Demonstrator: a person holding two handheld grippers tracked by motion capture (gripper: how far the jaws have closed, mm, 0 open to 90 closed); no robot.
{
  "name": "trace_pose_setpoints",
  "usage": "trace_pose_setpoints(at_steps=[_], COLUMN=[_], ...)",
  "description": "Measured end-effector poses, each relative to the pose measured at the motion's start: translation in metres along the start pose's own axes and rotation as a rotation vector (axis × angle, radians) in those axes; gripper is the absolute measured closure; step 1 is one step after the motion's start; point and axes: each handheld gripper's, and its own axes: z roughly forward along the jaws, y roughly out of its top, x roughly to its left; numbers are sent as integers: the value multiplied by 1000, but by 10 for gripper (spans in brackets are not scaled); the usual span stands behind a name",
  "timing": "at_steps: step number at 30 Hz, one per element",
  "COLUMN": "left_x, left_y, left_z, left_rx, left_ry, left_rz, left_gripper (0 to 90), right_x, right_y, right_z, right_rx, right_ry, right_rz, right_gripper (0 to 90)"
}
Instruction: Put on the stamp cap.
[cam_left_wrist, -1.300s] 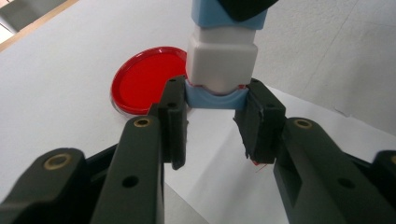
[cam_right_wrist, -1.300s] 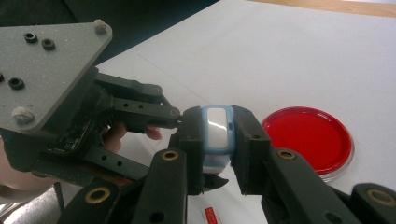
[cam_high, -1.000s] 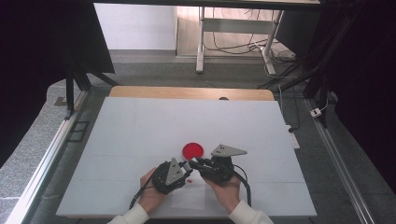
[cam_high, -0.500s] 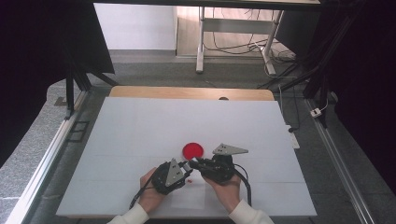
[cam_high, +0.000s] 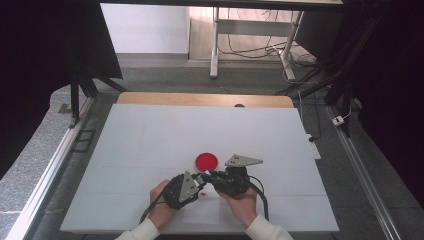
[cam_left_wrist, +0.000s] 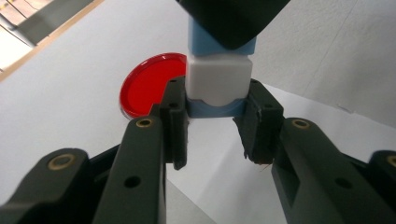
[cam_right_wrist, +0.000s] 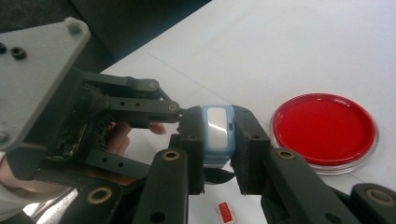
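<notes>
Left hand-held gripper (cam_high: 199, 179): held low over the near middle of the counter, pointing right toward the other gripper; in its own view (cam_left_wrist: 212, 123) its two black jaws are clamped on the lower, pale blue end of the small block.
Right hand-held gripper (cam_high: 210, 176): just right of the left one, pointing left so the two meet tip to tip; in its own view (cam_right_wrist: 219, 149) the jaws are closed on the sides of the same block.
Blue and white block (cam_right_wrist: 215, 135): a small pale blue piece with a white face, held off the counter between the two grippers, each gripping one end; in the left gripper view (cam_left_wrist: 219, 81) the white part sits above the blue rim.
Red dish (cam_high: 206, 160): a round, shallow red dish with a clear rim, lying flat on the counter just beyond the gripper tips, apart from them.
Small red and white tag (cam_right_wrist: 225, 213): lies flat on the counter under the grippers, near edge side.
Counter (cam_high: 150, 135): white sheet over the surface, a wooden strip along the far edge.
Hands: the left hand (cam_high: 161, 210) and the right hand (cam_high: 242, 202) enter from the near edge in white sleeves.
</notes>
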Motion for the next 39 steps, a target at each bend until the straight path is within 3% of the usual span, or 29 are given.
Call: trace_pose_setpoints(at_steps=[28, 39], left_x=[2, 6], left_y=[-4, -5], left_z=[2, 2], left_rx=[-4, 5], left_ry=[-21, -39], left_rz=[-22, -50], left_gripper=[637, 545], right_x=[0, 0], right_y=[0, 0], right_z=[0, -1], right_rx=[-7, -15], right_ry=[3, 14], right_rz=[-20, -30], right_gripper=[750, 750])
